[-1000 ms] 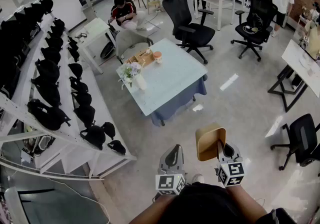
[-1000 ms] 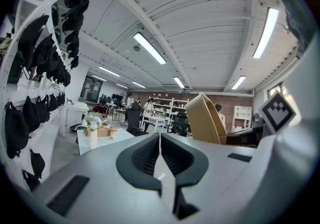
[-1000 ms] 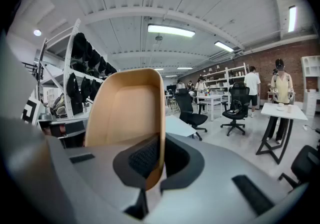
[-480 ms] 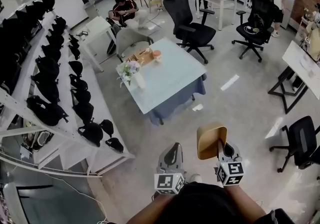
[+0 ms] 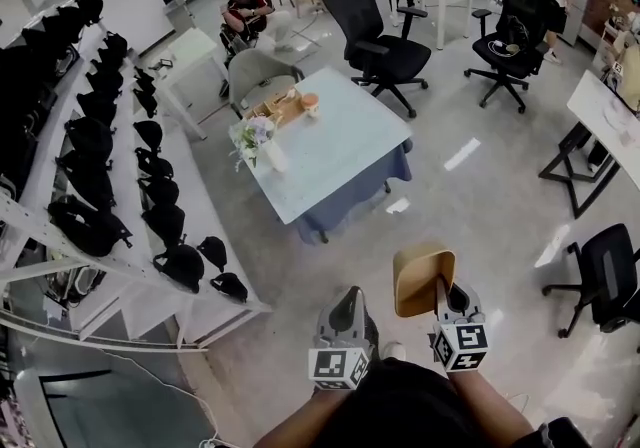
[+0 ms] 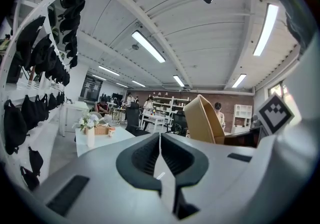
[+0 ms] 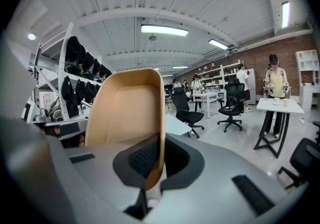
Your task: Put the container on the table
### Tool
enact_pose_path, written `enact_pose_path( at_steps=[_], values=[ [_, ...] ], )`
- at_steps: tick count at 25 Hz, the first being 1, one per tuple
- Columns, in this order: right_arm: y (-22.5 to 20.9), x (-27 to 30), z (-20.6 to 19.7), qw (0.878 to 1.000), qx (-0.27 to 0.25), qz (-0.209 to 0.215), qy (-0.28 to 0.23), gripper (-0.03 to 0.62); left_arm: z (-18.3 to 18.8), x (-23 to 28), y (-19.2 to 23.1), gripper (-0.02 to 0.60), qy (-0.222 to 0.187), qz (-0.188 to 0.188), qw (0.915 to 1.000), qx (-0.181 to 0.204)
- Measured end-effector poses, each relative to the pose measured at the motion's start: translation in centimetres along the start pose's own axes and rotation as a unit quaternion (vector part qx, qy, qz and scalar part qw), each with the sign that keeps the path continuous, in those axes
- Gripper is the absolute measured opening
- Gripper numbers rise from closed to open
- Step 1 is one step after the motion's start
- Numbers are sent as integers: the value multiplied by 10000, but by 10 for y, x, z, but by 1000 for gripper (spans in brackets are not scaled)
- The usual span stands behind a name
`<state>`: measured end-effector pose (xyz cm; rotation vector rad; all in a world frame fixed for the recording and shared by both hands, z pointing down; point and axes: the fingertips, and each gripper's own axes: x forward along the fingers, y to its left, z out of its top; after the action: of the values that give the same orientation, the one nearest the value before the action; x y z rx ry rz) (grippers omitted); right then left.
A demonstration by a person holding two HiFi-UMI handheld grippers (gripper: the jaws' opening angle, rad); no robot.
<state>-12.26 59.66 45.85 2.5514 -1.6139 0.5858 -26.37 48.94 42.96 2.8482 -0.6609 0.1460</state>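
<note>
A tan, open-topped container (image 5: 420, 279) hangs above the floor, with my right gripper (image 5: 443, 293) shut on its side wall; in the right gripper view the container (image 7: 131, 113) fills the middle and its rim runs between the jaws. My left gripper (image 5: 347, 311) is beside it to the left, shut with nothing between its jaws; the left gripper view shows the container (image 6: 202, 119) at its right. The table (image 5: 345, 151) with a pale blue top stands ahead, well beyond both grippers.
On the table's far left end stand a flower vase (image 5: 262, 143), a wooden tray (image 5: 283, 109) and a small cup (image 5: 311, 103). White shelves with dark bags (image 5: 110, 181) run along the left. Black office chairs (image 5: 385, 46) and seated or standing people are beyond the table.
The view has shifted slightly toward the table. Both grippers keep the same pose and the container stays gripped.
</note>
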Motion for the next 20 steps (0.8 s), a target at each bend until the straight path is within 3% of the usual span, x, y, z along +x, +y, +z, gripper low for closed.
enact_pose_path(
  at_steps=[10, 20],
  values=[
    [-14, 51, 9, 9996, -81, -209, 196, 0, -9, 68, 23, 15, 183, -333, 9993, -72],
    [-19, 167, 41, 9986, -165, -158, 473, 0, 14, 170, 96, 15, 123, -328, 9992, -170]
  ],
)
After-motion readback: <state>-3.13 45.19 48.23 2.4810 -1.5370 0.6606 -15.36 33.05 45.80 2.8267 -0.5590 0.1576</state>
